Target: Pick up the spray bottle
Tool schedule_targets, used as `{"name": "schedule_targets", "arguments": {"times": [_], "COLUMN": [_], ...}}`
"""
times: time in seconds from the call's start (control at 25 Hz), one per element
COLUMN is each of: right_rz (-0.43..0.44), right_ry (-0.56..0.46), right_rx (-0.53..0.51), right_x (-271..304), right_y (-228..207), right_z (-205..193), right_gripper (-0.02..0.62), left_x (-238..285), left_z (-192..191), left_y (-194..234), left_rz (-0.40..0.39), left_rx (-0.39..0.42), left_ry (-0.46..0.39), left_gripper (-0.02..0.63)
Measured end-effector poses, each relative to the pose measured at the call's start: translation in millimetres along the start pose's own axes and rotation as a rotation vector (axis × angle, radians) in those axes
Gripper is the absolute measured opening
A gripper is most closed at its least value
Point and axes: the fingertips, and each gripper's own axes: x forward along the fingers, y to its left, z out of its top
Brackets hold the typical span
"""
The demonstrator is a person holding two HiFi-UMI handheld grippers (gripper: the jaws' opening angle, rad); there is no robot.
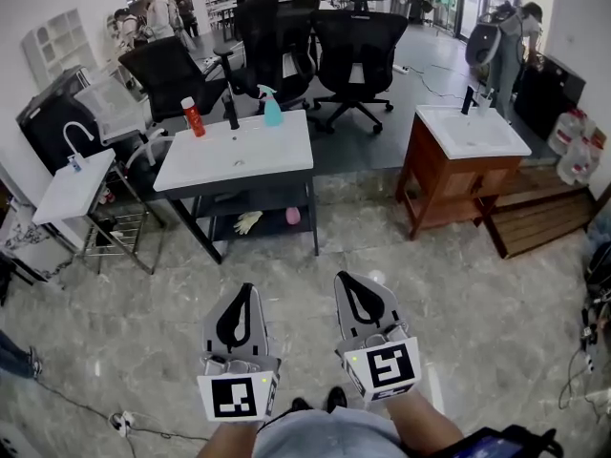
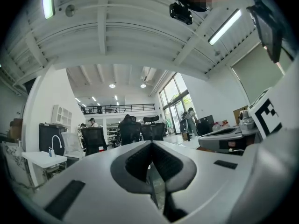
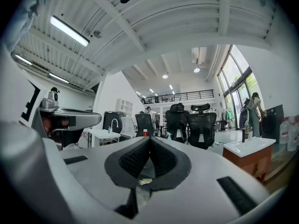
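Across the lower half of the head view, the grey marbled floor [image 1: 477,284] takes up most of the frame, and I stand on it well back from the furniture. Up and left of centre is a white washstand [image 1: 210,165] on a dark frame with a lower shelf. To its right, across a gap of floor, stands a wooden vanity [image 1: 430,175] with a white basin top. Behind both, along the upper edge, is a row of black office chairs [image 1: 358,46], and a smaller white sink [image 1: 72,184] sits at the far left. At the bottom centre I hold my two tools side by side, level and pointing toward the washstand. The left gripper [image 1: 242,294] has its jaws closed together with nothing between them, and the right gripper [image 1: 348,282] is closed and empty as well; each gripper's own view shows its dark pads meeting at the tip. The spray bottle [image 1: 272,111], teal, stands upright at the back edge of the washstand top, well apart from both grippers. Just to its left is a black faucet [image 1: 230,113], and further left a red bottle [image 1: 194,117]. On the lower shelf lie a pale glove [image 1: 247,221] and a small pink object [image 1: 292,216].
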Motion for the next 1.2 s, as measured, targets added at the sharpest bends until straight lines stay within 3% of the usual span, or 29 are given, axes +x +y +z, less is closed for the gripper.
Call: {"name": "schedule_targets", "arguments": {"times": [0.24, 0.52, 0.92, 1.2], "right_rz": [-0.017, -0.002, -0.002, -0.035], "right_ry": [0.015, 0.053, 0.103, 0.086], "right_rx": [0.012, 0.025, 0.013, 0.002], "right_x": [1, 30, 137, 221], "right_y": [-15, -20, -24, -32], "right_z": [-15, -39, -56, -37], "right_gripper": [0.028, 0.058, 0.080, 0.080], "left_x": [2, 23, 100, 165], "left_z": [-11, -43, -76, -77], "left_y": [-3, 8, 78, 139], "left_rz": [0.030, 0.024, 0.045, 0.041], "left_rx": [-0.035, -0.001, -0.086, -0.054], "left_ry": [0.022, 0.077, 0.073, 0.052], "left_gripper": [0.018, 0.018, 0.018, 0.018]}}
